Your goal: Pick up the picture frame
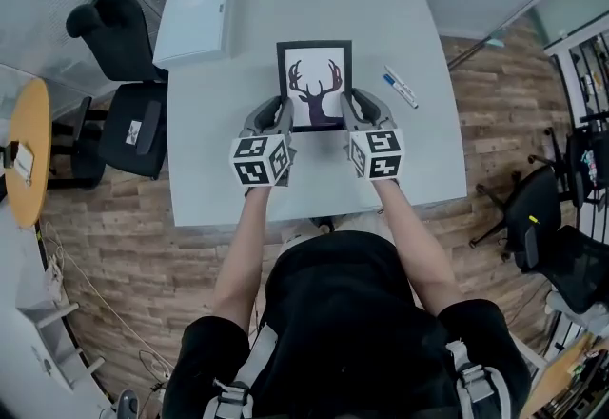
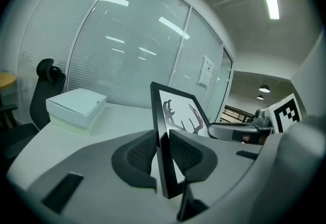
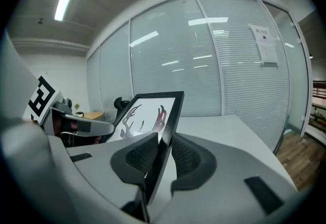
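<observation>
The picture frame, black-edged with a dark deer-antler print on white, is held up above the grey table. My left gripper is shut on the frame's left edge, pads on both faces. My right gripper is shut on the right edge the same way. In the left gripper view the frame stands tilted between the jaws, with the other gripper's marker cube behind it. The right gripper view mirrors that.
A flat white box lies at the table's far left corner, also visible in the left gripper view as the box. Two markers lie right of the frame. Black office chairs stand left of the table, more chairs at right.
</observation>
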Motion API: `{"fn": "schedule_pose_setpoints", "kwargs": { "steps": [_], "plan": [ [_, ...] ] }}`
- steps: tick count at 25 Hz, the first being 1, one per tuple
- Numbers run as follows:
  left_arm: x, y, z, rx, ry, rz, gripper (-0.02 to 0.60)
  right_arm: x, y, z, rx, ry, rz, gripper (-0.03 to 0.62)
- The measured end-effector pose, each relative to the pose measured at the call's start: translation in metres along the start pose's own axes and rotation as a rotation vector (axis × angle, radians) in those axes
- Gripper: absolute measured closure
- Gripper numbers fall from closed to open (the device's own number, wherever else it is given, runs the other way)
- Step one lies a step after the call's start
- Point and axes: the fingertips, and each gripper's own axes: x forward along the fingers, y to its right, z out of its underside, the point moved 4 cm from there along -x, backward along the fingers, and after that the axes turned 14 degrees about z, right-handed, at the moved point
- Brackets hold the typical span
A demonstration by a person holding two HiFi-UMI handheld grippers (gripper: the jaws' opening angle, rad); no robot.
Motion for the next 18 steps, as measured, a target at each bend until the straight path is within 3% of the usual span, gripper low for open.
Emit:
{"fn": "schedule_pose_setpoints", "kwargs": {
  "steps": [7,18],
  "plan": [
    [-0.010,0.019,-0.060,0.103,0.095,0.031,0.492,-0.016,0.002,-0.066,-0.043,0.154,0.002,0.497],
    [-0.024,0.036,-0.115,0.184,0.193,0.052,0.492,-0.036,0.002,-0.123,-0.035,0.289,-0.006,0.500]
  ]
}}
